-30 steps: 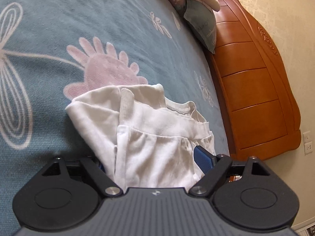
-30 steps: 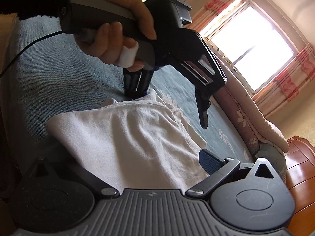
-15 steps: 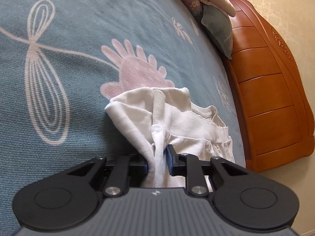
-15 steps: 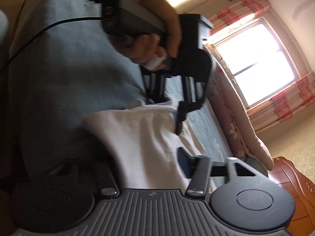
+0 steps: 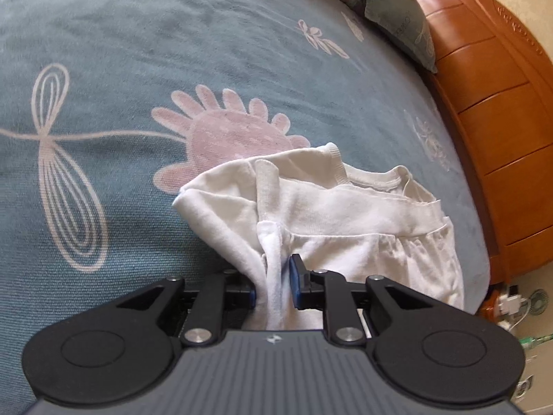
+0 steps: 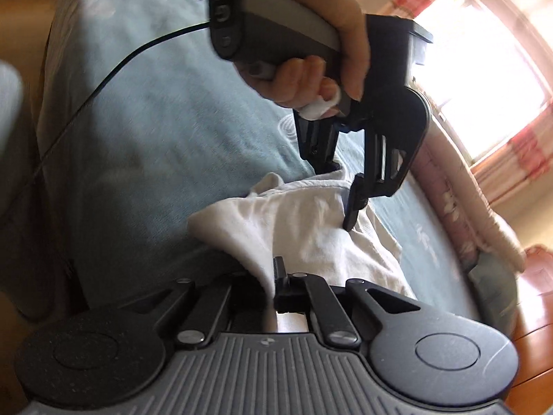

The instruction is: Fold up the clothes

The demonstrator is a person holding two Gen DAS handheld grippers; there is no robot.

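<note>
Left wrist view shows the white garment (image 5: 311, 214) lying on the blue patterned bedspread (image 5: 172, 34), near the right side of the bed and close to the wooden headboard (image 5: 490, 110); its ribbed collar (image 5: 373, 174) faces the far side and several layers are already stacked, so at least one fold appears complete, though the bundle is loose and uneven; the left gripper (image 5: 273, 283) has just been closing and its blue pads (image 5: 295, 282) now pinch a bunched edge of the cloth at the near side, with fabric visibly clamped between the jaws. Right wrist view shows the right gripper (image 6: 276, 287) drawn fully together on the opposite near corner of the same garment, a thin flap of white cloth trapped at the jaws; its jaws have likewise just been closing; beyond it, a hand (image 6: 311, 79) holds the left gripper's handle above the fabric, with a black cable (image 6: 103, 79) trailing off to the left; a pillow (image 5: 397, 14) rests at the far end by the headboard. Judgement: both near corners are secured and the garment is partly folded; the remaining work is probably one further fold, carrying the gripped edge toward the collar, then flattening and release; no other clothes are visible, so whether more items wait cannot be told.
</note>
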